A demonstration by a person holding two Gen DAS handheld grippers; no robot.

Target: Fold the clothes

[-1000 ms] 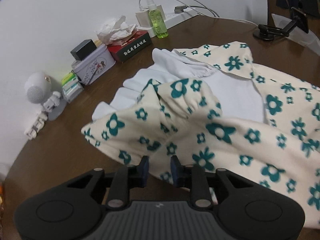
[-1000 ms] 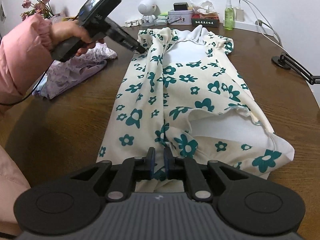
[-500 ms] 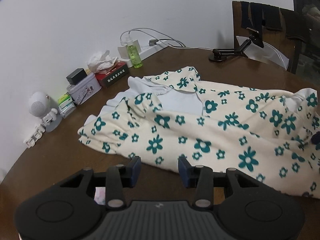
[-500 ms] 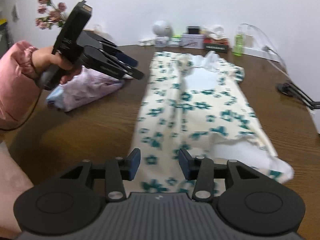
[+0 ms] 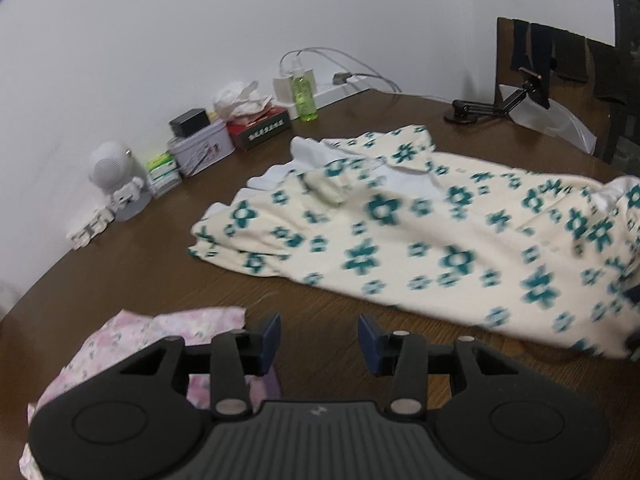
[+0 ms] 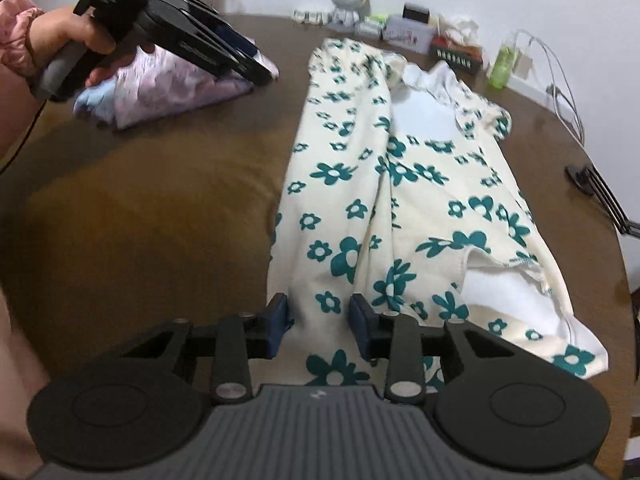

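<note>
A cream garment with teal flowers lies lengthwise on the brown table, its sides folded in toward the middle; the left wrist view shows the cream garment stretching to the right. My right gripper is open, low over the garment's near hem, with cloth lying between its fingers. My left gripper is open over bare table, short of the garment's edge, holding nothing. From the right wrist view, the left gripper hangs above the pink clothes, held by a hand in a pink sleeve.
A pile of pink and lilac clothes lies left of the garment. Along the wall stand a white robot toy, tins, a red tissue box, a green bottle and cables. A black clamp arm sits at the right edge.
Both grippers let go of the garment and opened. The left one pulled back and away over the pink pile; the right one lifted, then came down to the near hem.
</note>
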